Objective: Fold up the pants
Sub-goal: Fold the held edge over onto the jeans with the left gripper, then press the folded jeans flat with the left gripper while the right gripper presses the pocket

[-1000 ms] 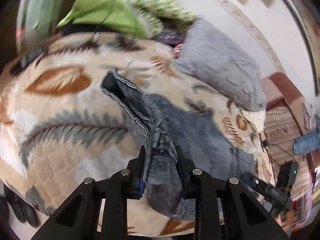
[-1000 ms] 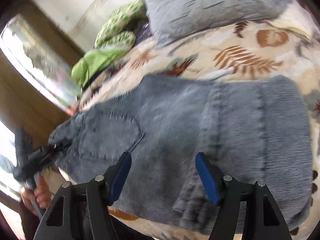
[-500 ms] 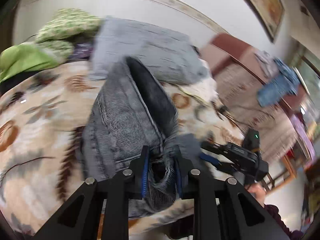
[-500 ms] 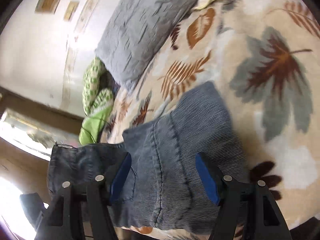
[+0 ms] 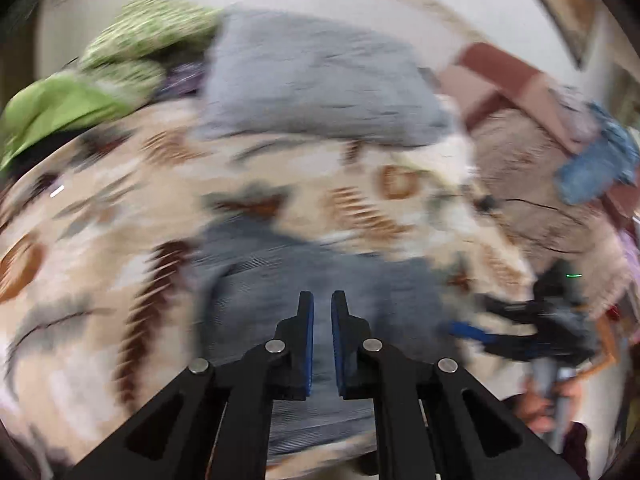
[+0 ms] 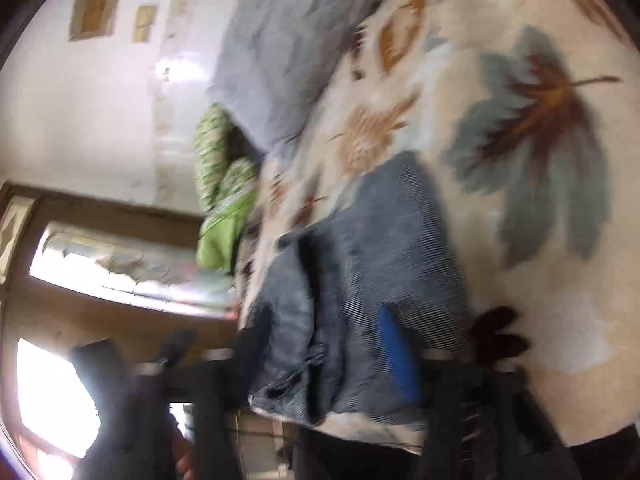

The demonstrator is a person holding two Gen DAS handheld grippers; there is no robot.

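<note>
The pants [image 5: 320, 280] are grey-blue and lie folded in a heap on the bed [image 5: 100, 240], near its front edge. The bed has a cream cover with brown and grey leaves on it. Both pictures are blurry.

In the left wrist view, a green cloth [image 5: 60, 108] sits at the far left of the bed, with a green and white spotted bundle [image 5: 148, 36] beside it. Next comes a big grey pillow [image 5: 312, 80]. In the middle, the left gripper [image 5: 322, 308] hangs over the pants. Its jaws have just been closing and now stand almost together, with only a thin gap and nothing between them. To the right, the right gripper [image 5: 480, 330] shows as a black shape with a blue pad, held by a hand [image 5: 548, 408] at the bed's edge. Far right, a blue cloth [image 5: 596, 168] lies on a brown seat.

In the right wrist view, the pants [image 6: 380, 300] lie just in front of the right gripper. Its jaws have just been opening wider and stand apart. The pants lie between them, but the jaws are too blurred to say if they touch the cloth.
</note>
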